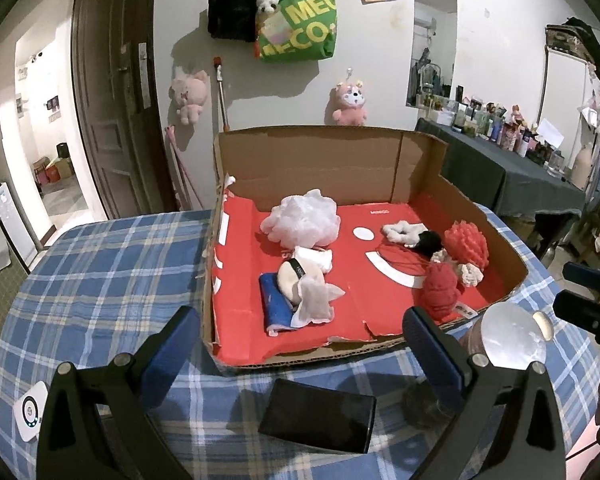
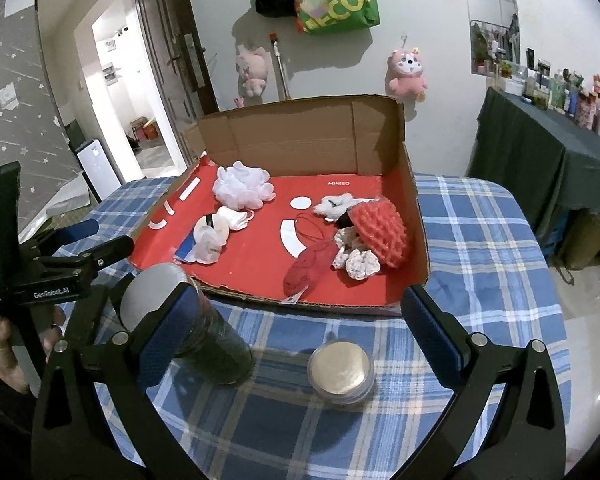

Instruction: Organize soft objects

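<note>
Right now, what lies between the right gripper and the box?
In the right wrist view, between the open right gripper and the cardboard box: a round lidded jar on plaid cloth.

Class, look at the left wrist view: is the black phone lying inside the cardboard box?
No. The black phone lies on the plaid tablecloth, in front of the cardboard box.

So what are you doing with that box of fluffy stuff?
A person is holding a gripper in each hand over a table with a blue checked cloth. Both the left gripper and the right gripper have their jaws open and hold nothing. The soft things, like the white puff and the red knitted ball, already lie in the cardboard box.
</note>
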Tool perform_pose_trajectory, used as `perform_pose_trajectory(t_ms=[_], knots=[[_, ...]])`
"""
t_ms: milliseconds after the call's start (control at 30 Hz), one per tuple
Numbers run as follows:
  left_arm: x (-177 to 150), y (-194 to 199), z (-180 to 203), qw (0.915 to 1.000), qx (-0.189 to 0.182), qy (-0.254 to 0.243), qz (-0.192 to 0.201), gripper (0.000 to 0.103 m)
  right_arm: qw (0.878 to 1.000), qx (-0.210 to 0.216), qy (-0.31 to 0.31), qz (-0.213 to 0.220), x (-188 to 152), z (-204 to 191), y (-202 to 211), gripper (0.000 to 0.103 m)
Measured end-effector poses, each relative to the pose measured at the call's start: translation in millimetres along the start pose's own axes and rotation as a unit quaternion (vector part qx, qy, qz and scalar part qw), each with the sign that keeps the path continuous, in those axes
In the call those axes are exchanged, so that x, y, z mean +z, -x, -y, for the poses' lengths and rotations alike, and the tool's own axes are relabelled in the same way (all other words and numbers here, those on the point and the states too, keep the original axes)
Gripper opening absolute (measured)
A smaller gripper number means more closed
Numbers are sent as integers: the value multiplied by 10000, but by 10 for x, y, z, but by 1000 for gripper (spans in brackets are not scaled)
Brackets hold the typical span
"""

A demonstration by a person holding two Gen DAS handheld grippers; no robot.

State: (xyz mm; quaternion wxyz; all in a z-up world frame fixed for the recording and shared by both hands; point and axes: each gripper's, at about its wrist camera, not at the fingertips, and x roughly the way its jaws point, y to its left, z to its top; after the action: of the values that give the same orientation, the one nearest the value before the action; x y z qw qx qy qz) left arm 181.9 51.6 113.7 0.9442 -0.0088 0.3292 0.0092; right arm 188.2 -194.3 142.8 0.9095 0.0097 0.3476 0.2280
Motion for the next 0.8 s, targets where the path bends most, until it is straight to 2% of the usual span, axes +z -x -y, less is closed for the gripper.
perform_pose_trajectory(t_ms=[533, 700, 800], knots=[[-47, 130, 40, 9999, 20, -65, 111, 103, 9999, 99, -52, 47, -54, -53, 69, 103], [-180, 292, 105, 9998, -121, -102, 111, 103, 9999, 48, 3, 163, -162, -124, 226, 103], [-322, 401, 154, 9998, -72, -161, 117, 103, 9998, 45, 116, 150, -292, -218, 316, 103]])
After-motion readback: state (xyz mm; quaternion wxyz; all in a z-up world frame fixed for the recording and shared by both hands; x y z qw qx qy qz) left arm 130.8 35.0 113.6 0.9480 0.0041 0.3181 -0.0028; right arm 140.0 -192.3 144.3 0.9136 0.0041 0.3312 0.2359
